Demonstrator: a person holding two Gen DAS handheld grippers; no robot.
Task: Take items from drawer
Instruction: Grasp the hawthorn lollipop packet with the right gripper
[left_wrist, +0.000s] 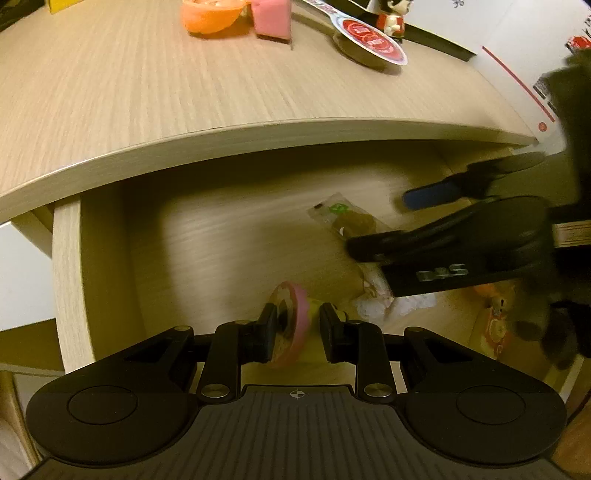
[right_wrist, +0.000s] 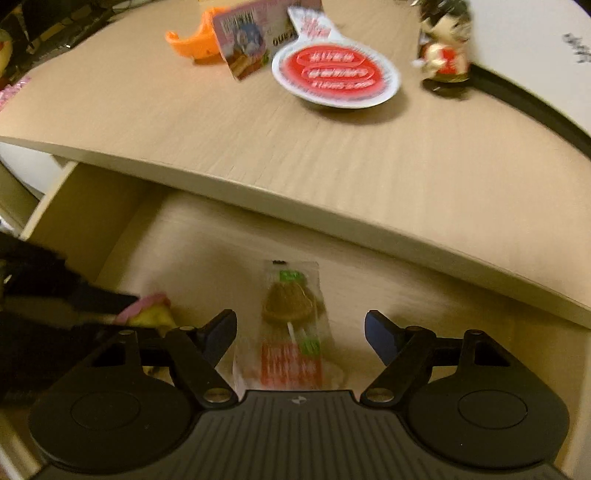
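From the left wrist camera, the left gripper (left_wrist: 293, 334) is down inside the open drawer (left_wrist: 70, 280) with a round pink-rimmed toy (left_wrist: 290, 325) sitting between its jaws. The toy leans against the left-hand pad, but there's a clear gap on the other side, so the jaws are part-way apart and not clamped on it. Off to the right in that view the right gripper (left_wrist: 388, 225) comes in over a clear snack packet (left_wrist: 345, 218), one blue-tipped finger (left_wrist: 430, 197) beyond the packet and the other on the near side, so it straddles it. More wrappers lie deeper in the drawer's right corner, too blurry to name. Switching to the right wrist camera, the right gripper (right_wrist: 301, 332) has its jaws wide apart, and the snack packet (right_wrist: 291, 328) lies on the drawer floor right between them, not touching either pad. Its long axis runs straight away from the camera, in line with the fingers, so the jaws would close across the narrow width, which looks like the easy way to grab it. The left gripper (right_wrist: 110, 301) shows at the left edge by the pink toy (right_wrist: 147, 312). So I'd say each hand is nearest its own item, and the desk top (right_wrist: 332, 155) already holds an orange dish, a card, a red-and-white lid and a little figure.
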